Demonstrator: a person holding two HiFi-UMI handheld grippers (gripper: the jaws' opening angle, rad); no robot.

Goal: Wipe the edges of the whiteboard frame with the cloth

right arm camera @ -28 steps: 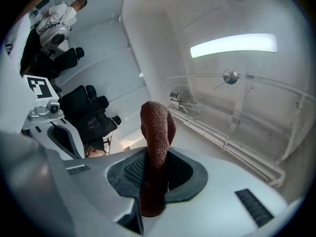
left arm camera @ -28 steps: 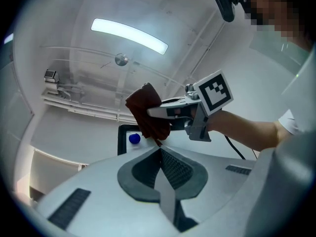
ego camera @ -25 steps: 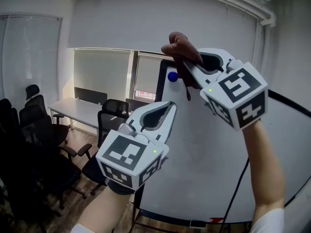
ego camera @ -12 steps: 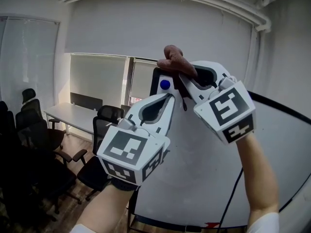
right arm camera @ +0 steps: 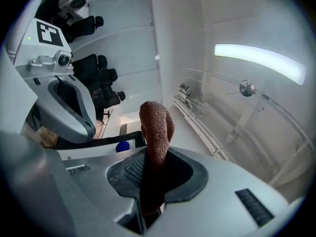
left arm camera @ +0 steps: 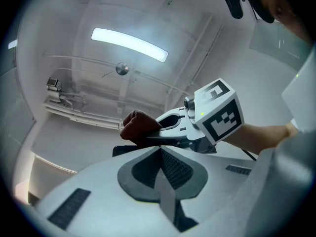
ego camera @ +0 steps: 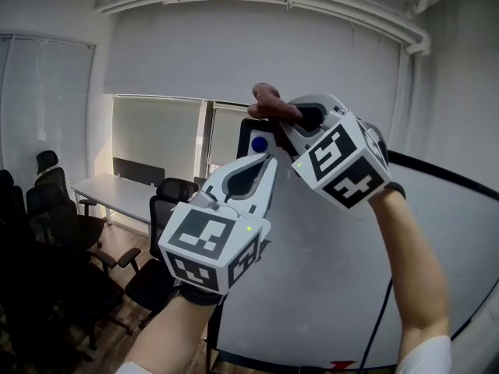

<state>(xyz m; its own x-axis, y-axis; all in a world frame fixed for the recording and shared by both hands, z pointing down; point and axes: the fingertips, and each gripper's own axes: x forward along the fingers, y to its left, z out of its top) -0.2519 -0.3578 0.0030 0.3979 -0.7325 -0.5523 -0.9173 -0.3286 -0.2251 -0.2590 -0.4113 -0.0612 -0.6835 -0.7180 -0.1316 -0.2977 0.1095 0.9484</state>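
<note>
The whiteboard leans at the right, with a black frame round it. My right gripper is shut on a brown cloth, whose bunched end sits on the frame's top edge by the top-left corner. The right gripper view shows the cloth standing up out of the shut jaws above the frame. My left gripper is shut and holds nothing. Its tip is just below the right one, in front of the board's left edge. The left gripper view shows the cloth ahead.
A blue magnet sticks to the board near the corner. Black office chairs and a white table fill the room at left, before blinded windows. A black cable hangs down the board's right part.
The right gripper has rolled over, its marker cube turning, with the cloth kept on the top corner of the frame. The left gripper has stayed shut and come closer under it.
</note>
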